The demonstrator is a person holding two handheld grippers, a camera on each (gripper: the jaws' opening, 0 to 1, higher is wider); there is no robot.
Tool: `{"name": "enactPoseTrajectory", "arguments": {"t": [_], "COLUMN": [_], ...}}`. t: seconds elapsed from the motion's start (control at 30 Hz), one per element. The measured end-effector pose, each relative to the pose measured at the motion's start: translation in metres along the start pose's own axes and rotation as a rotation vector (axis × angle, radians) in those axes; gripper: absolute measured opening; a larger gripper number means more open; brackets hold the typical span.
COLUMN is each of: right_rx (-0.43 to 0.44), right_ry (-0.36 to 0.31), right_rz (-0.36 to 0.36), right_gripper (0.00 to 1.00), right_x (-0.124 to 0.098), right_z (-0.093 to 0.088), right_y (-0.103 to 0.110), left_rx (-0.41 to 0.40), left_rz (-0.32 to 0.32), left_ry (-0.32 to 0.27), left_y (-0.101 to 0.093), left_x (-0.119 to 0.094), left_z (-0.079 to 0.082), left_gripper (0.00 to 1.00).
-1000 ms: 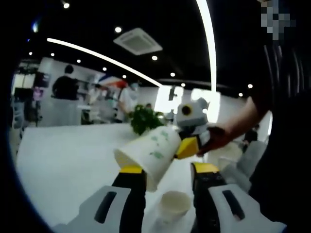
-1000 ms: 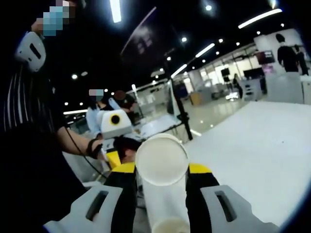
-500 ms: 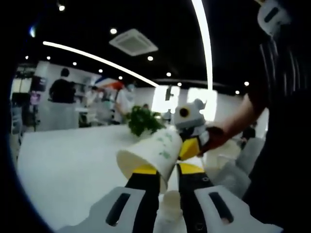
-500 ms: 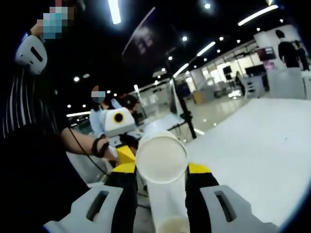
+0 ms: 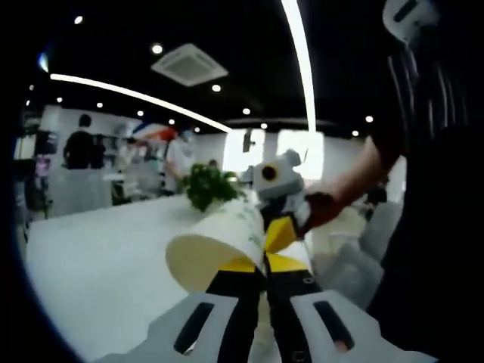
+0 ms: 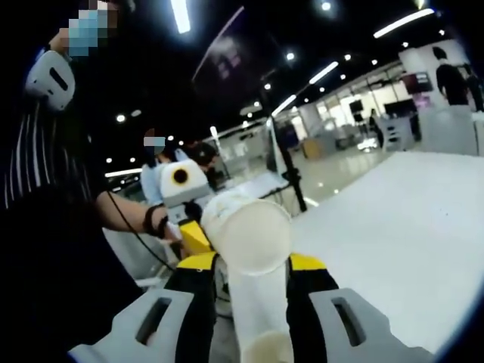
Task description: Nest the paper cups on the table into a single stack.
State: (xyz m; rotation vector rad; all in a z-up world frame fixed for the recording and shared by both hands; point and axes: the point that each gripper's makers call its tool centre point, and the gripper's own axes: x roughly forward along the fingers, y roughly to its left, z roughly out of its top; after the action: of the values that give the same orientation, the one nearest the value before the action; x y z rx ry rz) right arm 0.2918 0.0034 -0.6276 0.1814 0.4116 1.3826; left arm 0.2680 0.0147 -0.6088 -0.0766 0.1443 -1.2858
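In the left gripper view a white paper cup with a green print hangs tilted in the air, its open mouth turned toward the camera. My left gripper has its jaws pressed together at the cup's lower rim. My right gripper holds the cup's far end between yellow fingers. In the right gripper view the cup leans left, with a white cup body running down between the jaws of my right gripper, which is shut on it. My left gripper touches the cup's left side.
The white table spreads below and left of the cup, seen also as the table on the right. A green plant stands at its far edge. A person's forearm reaches in from the right. Several people stand in the background.
My left jaws went from wide open to pressed together at the cup's rim. The cup has tipped over to the left in the right gripper view. A cup seen on the table is now hidden.
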Motion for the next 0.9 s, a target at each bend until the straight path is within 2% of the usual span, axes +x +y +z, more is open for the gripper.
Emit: {"name": "enactPoseTrajectory", "arguments": {"t": [0.07, 0.33, 0.7, 0.9], "right_rx": [-0.009, -0.024, -0.047, -0.063], "right_ry": [0.004, -0.003, -0.020, -0.038], "right_rz": [0.000, -0.003, -0.036, -0.048], "right_gripper": [0.31, 0.32, 0.47, 0.54], "right_x": [0.001, 0.001, -0.003, -0.007], "right_z": [-0.001, 0.001, 0.006, 0.011], "right_y": [0.001, 0.003, 0.002, 0.003], "left_rx": [-0.019, -0.004, 0.007, 0.032], "left_rz": [-0.004, -0.002, -0.008, -0.033], "left_ry": [0.000, 0.000, 0.021, 0.045], "left_y": [-0.001, -0.002, -0.001, -0.004], "left_x": [0.000, 0.000, 0.000, 0.002], "left_z": [0.002, 0.002, 0.000, 0.002], "left_gripper": [0.00, 0.00, 0.00, 0.00]}}
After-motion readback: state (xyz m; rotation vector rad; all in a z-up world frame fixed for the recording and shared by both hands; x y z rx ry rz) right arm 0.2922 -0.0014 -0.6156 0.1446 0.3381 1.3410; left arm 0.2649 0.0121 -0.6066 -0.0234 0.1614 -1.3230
